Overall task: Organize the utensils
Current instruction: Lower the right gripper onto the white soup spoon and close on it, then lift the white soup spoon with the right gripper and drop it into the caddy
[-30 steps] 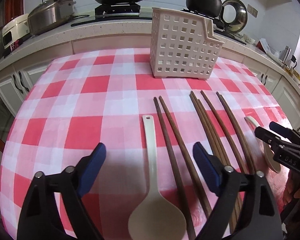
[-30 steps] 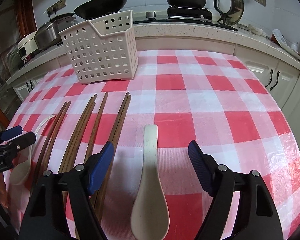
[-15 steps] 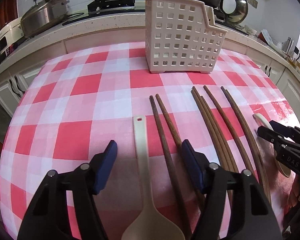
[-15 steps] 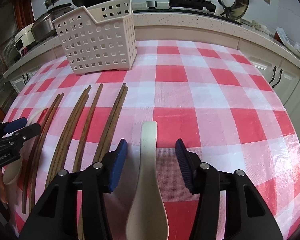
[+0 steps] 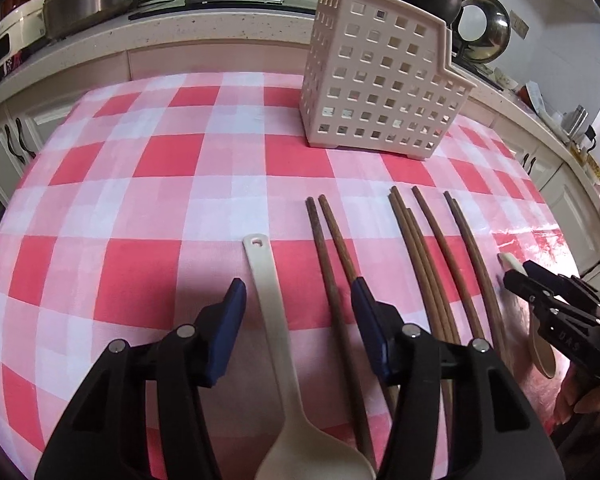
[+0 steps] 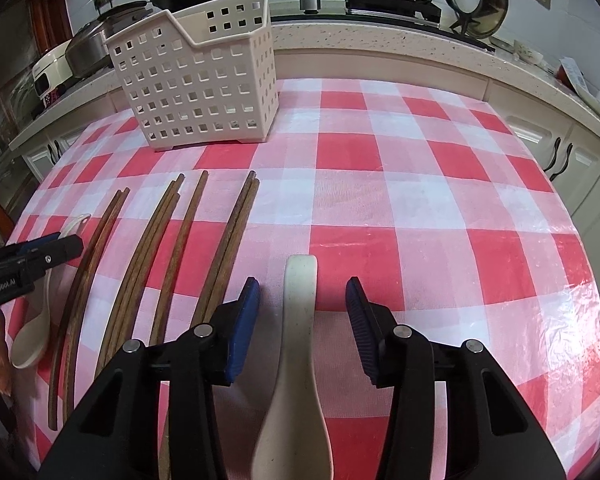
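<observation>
A long-handled cream plastic spoon [image 5: 276, 328] lies between the open blue-padded fingers of the left gripper [image 5: 298, 300], ungripped. A short cream ceramic spoon [image 6: 300, 344] lies likewise inside the open right gripper [image 6: 302, 294]. Brown wooden chopsticks [image 6: 168, 248] lie between them, the white perforated plastic basket [image 6: 204, 84] near the checked table's [image 6: 440, 200] far edge. Only the right view shows "GenRobot.AI" on the left gripper.

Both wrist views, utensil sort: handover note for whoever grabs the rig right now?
Left gripper: open, fingers straddling the long-handled cream spoon, not closed on it.
Right gripper: open, fingers either side of the short white spoon, nothing held.
Chopsticks: flat on the checkered cloth in loose pairs between the two spoons.
White slotted caddy: upright at the far edge; what shows of its inside looks empty.
Done: nothing sorted yet.
Left: grasp both spoons, drop them in the caddy, then the chopsticks.
</observation>
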A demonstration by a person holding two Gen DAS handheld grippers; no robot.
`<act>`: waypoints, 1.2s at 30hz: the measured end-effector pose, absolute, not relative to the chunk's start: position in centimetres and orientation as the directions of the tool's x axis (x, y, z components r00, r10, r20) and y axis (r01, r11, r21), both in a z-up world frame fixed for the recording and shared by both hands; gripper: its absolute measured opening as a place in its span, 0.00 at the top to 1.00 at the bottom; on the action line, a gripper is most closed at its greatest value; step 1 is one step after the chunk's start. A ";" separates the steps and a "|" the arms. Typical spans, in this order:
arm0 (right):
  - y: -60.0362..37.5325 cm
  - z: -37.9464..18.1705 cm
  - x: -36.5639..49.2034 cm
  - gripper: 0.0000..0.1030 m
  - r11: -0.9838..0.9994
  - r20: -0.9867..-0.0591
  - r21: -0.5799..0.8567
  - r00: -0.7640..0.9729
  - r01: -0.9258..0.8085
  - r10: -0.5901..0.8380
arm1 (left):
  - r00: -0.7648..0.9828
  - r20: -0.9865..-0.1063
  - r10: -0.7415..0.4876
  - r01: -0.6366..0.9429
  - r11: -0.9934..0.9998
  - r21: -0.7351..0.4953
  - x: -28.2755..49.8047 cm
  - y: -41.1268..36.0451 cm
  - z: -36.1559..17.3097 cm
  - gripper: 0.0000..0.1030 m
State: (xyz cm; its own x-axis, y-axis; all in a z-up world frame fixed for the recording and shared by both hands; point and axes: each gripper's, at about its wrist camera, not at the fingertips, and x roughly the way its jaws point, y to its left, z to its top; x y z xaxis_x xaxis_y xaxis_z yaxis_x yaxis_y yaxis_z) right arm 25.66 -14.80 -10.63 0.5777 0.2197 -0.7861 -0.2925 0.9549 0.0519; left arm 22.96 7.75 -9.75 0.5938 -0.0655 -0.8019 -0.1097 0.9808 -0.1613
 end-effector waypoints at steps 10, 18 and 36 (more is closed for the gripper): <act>-14.5 -10.8 25.9 0.82 0.947 -0.791 0.039 0.569 -0.318 0.223 | 0.586 -0.809 -0.039 -0.112 0.985 -0.128 23.3 7.8 -10.2 0.89; -14.9 -9.9 25.1 0.82 0.949 -0.765 0.032 0.603 -0.315 0.226 | 0.627 -0.778 -0.035 -0.092 0.989 -0.119 22.1 7.1 -9.2 0.89; -14.1 -2.1 21.4 0.82 0.900 -0.532 0.016 0.758 -0.435 0.376 | 0.843 -0.529 -0.093 0.059 0.995 -0.081 17.5 4.6 -1.8 0.95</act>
State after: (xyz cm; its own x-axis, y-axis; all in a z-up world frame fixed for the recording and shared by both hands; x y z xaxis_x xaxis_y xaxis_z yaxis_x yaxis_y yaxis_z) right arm 21.42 -14.15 -2.13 0.7585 0.3760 -0.5323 -0.4350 0.9003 0.0161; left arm 17.48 4.58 -1.83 0.8435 -0.0926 -0.5291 0.0586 0.9950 -0.0808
